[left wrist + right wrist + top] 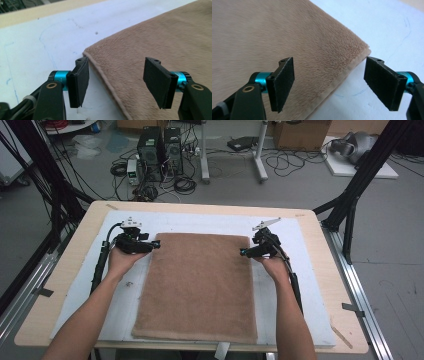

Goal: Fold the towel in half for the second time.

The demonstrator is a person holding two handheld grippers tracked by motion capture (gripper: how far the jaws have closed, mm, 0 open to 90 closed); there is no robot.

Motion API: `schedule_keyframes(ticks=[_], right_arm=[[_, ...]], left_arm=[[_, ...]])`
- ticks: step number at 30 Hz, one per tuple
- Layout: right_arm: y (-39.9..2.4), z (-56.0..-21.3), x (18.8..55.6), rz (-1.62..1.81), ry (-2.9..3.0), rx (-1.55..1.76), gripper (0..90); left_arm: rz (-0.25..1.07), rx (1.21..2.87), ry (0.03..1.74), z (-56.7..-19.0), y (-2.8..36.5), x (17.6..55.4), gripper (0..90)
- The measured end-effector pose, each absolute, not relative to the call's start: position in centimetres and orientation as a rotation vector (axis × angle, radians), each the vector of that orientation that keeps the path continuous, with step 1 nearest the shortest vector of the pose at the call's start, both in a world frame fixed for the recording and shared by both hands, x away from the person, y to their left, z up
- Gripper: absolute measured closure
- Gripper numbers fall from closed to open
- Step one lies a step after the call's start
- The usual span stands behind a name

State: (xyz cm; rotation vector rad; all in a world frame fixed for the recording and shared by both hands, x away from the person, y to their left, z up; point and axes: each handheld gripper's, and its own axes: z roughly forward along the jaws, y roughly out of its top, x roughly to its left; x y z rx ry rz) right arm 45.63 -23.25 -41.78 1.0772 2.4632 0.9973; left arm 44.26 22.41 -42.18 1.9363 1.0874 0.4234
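- A brown towel [200,287] lies flat on a white mat [310,270] that covers most of a pale wooden table [75,255]; its long sides run away from the person and its near edge stops just short of the mat's front edge.
- White mat shows bare on both sides of the towel and in a strip beyond its far edge, so there is open room all round it.
- The left gripper [150,245] sits at the towel's far left corner, the right gripper [245,252] at its far right corner, each held in a hand.
- The left gripper view shows its jaws apart, straddling the towel's hemmed edge [105,75], one jaw over the mat and one over the pile.
- The right gripper view likewise shows jaws apart, straddling the towel's edge [347,72] near the corner, gripping nothing.
- The high view alone shows the floor behind, with computer towers [161,152], tangled cables and cardboard boxes.
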Motion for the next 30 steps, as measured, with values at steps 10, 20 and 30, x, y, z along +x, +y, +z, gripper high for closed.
schedule_keyframes(ticks=[10,20,30], right_arm=[[-22.9,-43.8,46.5,0.979,2.504,1.145,38.6],[-22.9,-43.8,46.6,1.094,2.587,1.149,77.7],[-23.0,-42.9,46.3,1.109,2.565,1.155,81.1]], left_arm=[[0.370,1.974,1.185,-44.5,22.2,45.2,42.4],[0.348,1.997,1.163,-44.4,21.7,45.1,66.9],[0.278,1.944,1.171,-44.0,22.0,45.0,84.5]])
